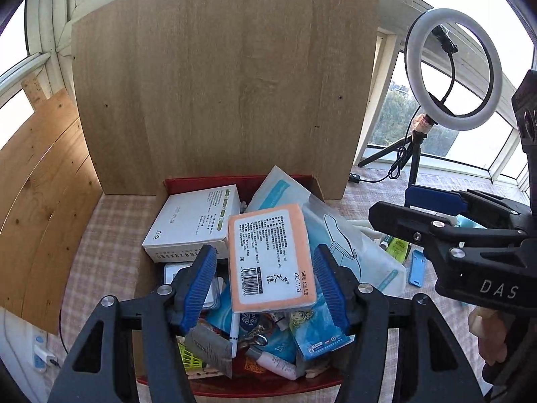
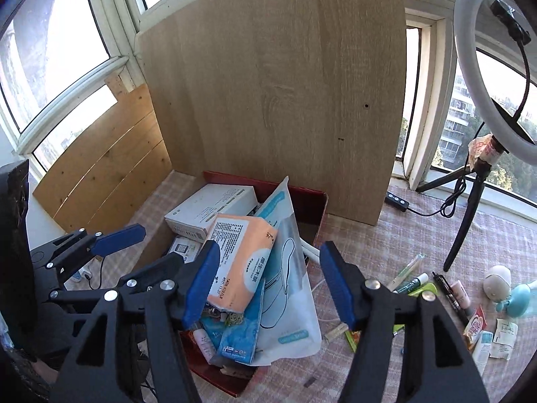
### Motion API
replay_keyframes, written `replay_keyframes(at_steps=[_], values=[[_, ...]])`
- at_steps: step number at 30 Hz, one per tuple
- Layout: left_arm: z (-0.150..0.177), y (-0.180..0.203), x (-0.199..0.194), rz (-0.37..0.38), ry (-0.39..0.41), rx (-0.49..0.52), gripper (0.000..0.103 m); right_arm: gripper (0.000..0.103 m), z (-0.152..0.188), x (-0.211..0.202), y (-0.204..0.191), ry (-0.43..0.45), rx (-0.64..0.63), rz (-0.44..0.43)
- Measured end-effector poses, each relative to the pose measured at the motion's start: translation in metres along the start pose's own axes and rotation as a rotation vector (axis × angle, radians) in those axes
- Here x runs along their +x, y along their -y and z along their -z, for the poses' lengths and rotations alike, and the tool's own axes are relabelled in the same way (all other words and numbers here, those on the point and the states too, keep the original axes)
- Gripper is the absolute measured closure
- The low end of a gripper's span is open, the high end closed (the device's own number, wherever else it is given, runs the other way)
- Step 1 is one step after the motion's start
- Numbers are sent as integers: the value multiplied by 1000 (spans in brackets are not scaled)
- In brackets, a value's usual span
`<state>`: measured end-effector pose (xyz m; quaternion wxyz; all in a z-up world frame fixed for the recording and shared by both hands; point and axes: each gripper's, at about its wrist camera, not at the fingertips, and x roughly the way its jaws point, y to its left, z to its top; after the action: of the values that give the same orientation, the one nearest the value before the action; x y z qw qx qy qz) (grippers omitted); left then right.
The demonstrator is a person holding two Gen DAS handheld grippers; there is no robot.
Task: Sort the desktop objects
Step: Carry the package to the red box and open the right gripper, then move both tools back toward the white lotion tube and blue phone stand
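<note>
A red box point(image 1: 231, 181) on the checked tablecloth is heaped with items: an orange tissue pack point(image 1: 270, 257) on top, a white carton point(image 1: 196, 223), a white mask bag point(image 1: 355, 245) and blue packets. My left gripper point(image 1: 263, 285) is open above the box, its blue pads either side of the tissue pack without touching it. My right gripper point(image 2: 268, 282) is open and empty above the box's right side; the tissue pack point(image 2: 240, 265) and mask bag point(image 2: 288, 285) lie between its fingers. It also shows in the left wrist view point(image 1: 433, 208).
A tall wooden board point(image 1: 221, 94) stands behind the box. A ring light on a tripod point(image 2: 476, 174) stands at the right. Small tubes, pens, sachets and a white-and-blue toy point(image 2: 500, 288) lie scattered on the cloth at the right. Windows surround the table.
</note>
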<state>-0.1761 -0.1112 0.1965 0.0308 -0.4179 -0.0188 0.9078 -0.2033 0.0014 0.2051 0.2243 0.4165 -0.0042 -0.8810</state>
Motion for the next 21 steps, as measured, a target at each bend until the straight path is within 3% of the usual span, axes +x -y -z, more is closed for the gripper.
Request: replay_keyframes(at_steps=[7,10,21], values=[[15,21,-25,-15,13,6,27,32,27,-38,18,40,2,43],[22,29,-35,-21,13,-6,27,26,44,-58,30,53,0,64],[64,72,-47,6,-49,-22,27,25,109,-130,113,84,84,185]])
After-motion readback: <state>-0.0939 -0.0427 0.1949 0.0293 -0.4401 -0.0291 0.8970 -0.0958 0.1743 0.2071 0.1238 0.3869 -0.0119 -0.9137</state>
